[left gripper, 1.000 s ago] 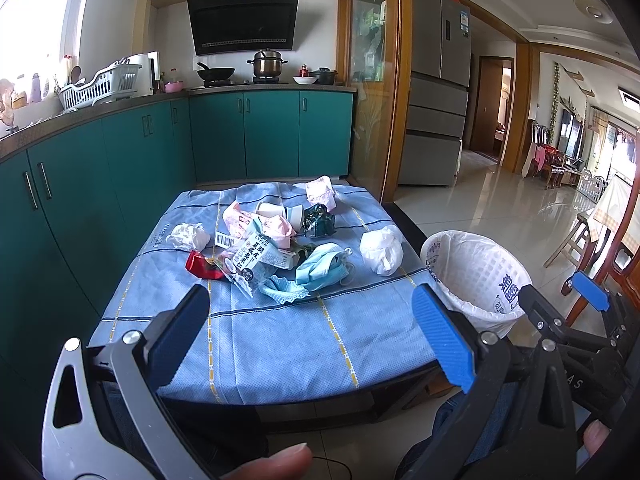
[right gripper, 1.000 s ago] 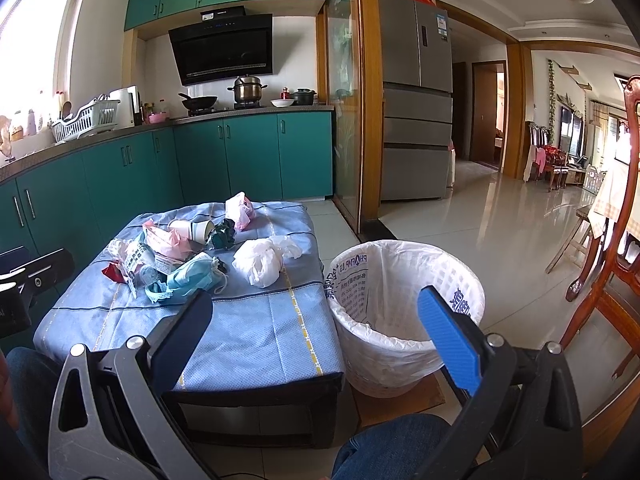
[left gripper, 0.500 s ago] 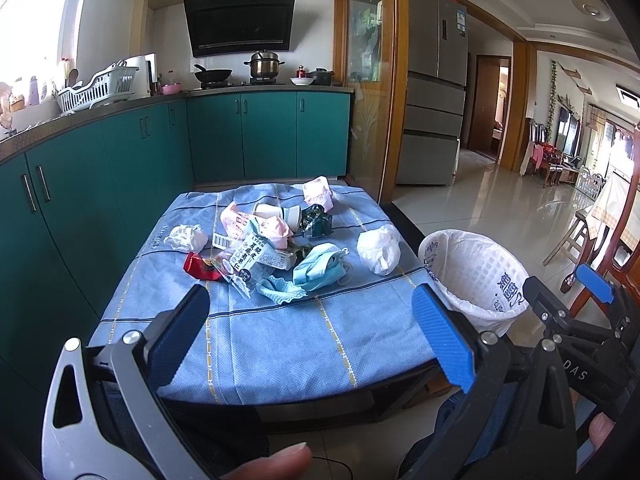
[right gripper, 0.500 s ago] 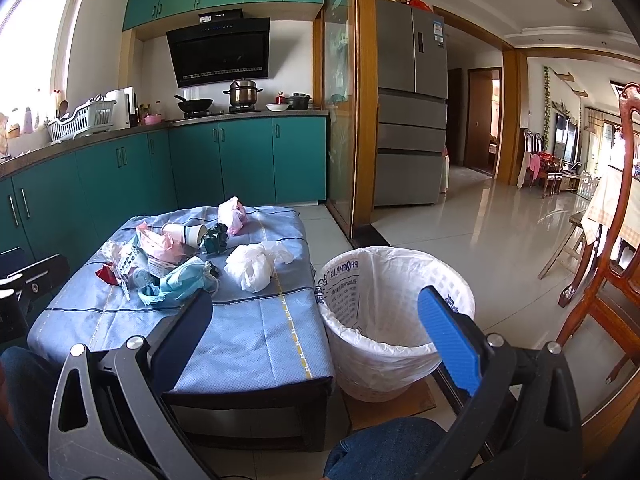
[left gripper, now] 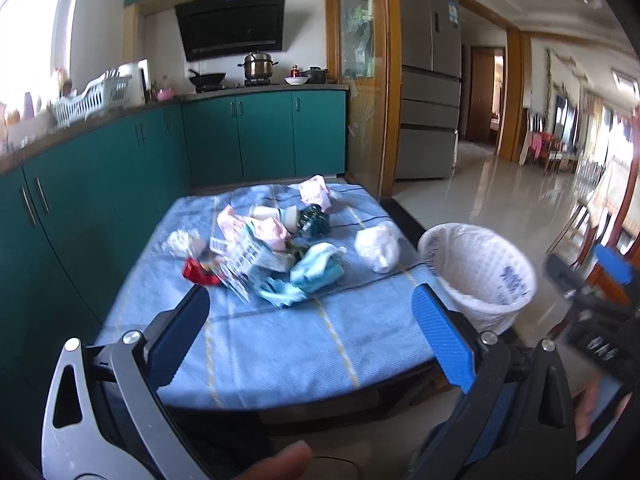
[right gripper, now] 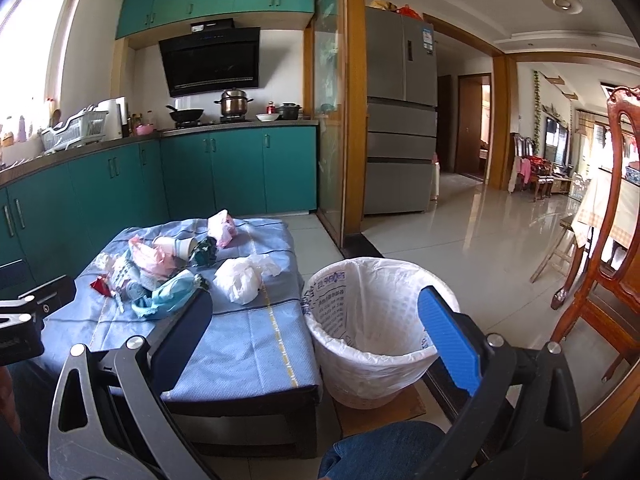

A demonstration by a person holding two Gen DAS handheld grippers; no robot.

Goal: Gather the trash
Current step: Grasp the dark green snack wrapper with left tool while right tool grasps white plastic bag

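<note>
Trash (left gripper: 276,252) lies heaped mid-table (left gripper: 280,344), the lined bin (right gripper: 372,320) just beside its edge for short drops, while the left gripper (left gripper: 312,332) and right gripper (right gripper: 316,328) hang short of it, jaws spread, holding nothing.

The left camera sits behind the left gripper (left gripper: 308,328) and looks across the low counter (left gripper: 280,344) from its near edge, toward the stove wall. The right camera sits behind the right gripper (right gripper: 316,328), a bit more to the right, just above the bin (right gripper: 372,344). Both see the trash pile (left gripper: 276,252), the bin and the green cupboards (right gripper: 240,168).
</note>
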